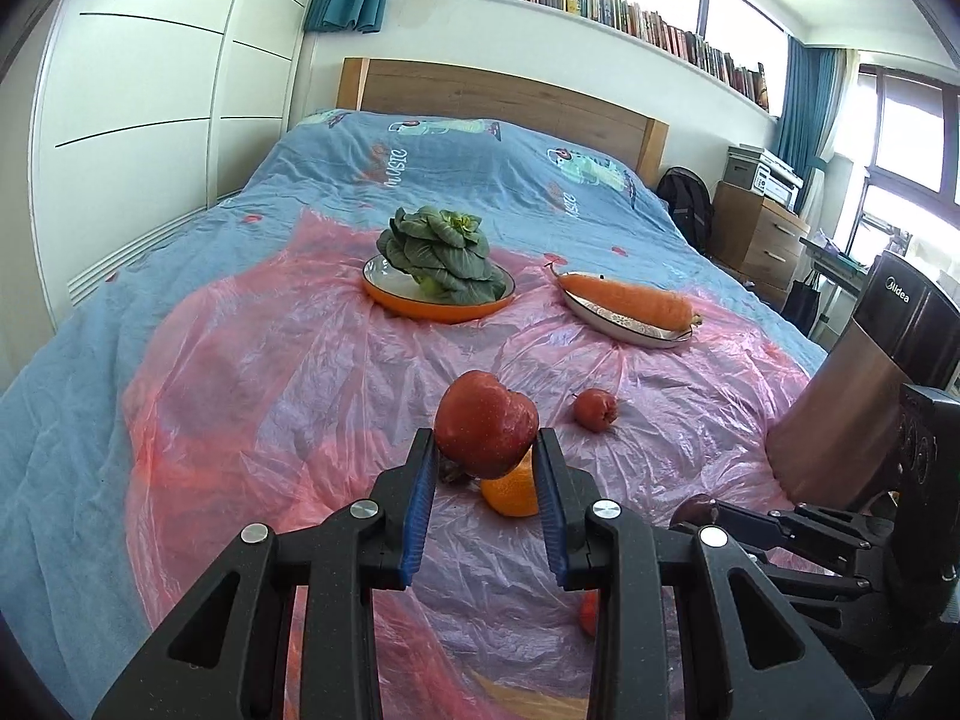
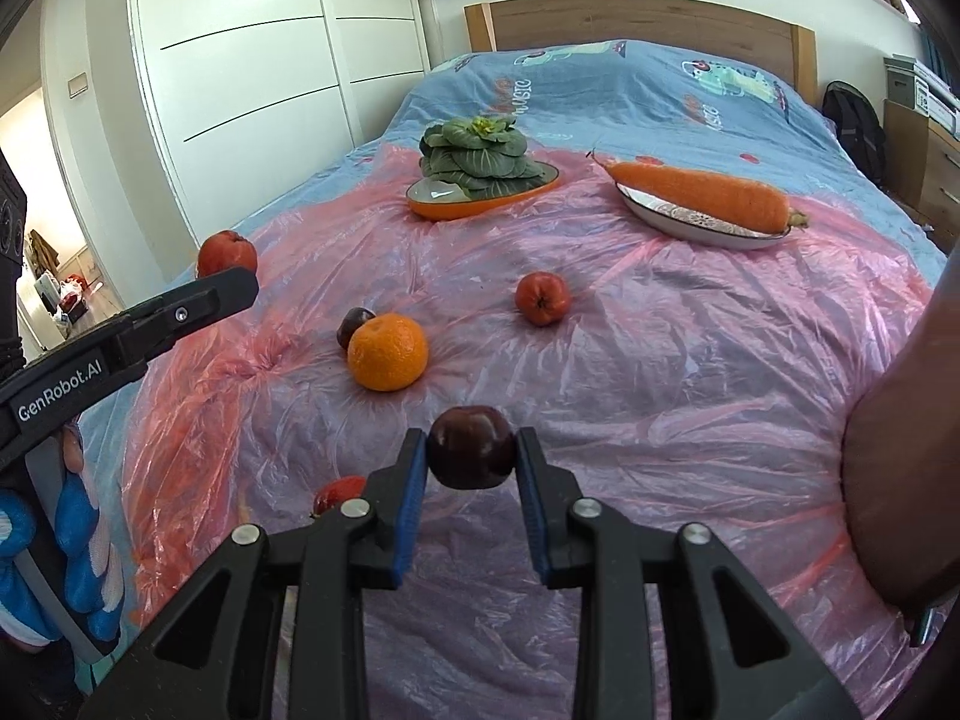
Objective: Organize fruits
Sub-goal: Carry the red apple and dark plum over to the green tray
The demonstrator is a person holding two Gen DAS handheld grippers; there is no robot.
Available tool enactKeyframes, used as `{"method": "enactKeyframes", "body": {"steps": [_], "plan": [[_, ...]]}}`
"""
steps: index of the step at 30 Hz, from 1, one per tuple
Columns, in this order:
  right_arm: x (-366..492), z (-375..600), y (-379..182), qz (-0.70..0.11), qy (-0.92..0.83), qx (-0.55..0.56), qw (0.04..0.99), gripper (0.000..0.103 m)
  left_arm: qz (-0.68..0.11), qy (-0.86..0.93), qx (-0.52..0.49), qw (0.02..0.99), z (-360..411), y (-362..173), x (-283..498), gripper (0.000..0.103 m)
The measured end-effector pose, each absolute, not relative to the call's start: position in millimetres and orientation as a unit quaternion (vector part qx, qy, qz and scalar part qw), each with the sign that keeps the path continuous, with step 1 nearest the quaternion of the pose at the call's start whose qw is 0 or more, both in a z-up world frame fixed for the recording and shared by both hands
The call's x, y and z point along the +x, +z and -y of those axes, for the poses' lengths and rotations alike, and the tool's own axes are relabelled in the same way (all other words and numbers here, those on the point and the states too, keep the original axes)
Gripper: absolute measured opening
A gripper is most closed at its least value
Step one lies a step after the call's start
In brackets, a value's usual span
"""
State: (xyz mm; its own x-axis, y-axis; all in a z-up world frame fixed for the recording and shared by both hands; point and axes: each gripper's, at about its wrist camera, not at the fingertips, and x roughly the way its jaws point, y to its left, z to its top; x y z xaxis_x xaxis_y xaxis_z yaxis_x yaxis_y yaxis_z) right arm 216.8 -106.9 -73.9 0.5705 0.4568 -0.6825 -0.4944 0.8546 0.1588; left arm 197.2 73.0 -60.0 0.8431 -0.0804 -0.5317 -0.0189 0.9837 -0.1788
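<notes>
From the left wrist, the red apple [image 1: 485, 432] covers the top of the orange [image 1: 513, 489] and most of a dark fruit [image 1: 451, 473] beside it. A small red fruit [image 1: 589, 613] shows only partly behind a finger. Book titles on the shelf [image 1: 600, 6] are too small to read.

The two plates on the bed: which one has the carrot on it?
The white plate on the right carries the carrot lying across it. The orange plate to its left holds a leafy green vegetable instead.

Left gripper [image 1: 485, 450] angled downward, jaws clamped on a red apple [image 1: 485, 432]; right gripper [image 2: 471, 450] pitched downward alongside, jaws clamped on a dark plum [image 2: 471, 447], both held above the bed.
</notes>
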Motion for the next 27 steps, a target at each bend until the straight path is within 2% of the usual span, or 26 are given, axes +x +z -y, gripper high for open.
{"method": "enactKeyframes", "body": {"steps": [13, 27], "plan": [[174, 136, -21, -0.358, 0.263, -0.02, 0.896, 0.016, -0.284, -0.018, -0.044, 0.958, -41, -29, 149, 0.027], [105, 212, 32, -0.332, 0.217, -0.006, 0.918, 0.016, -0.283, -0.115, -0.005, 0.952, 51, 23, 93, 0.027]]}}
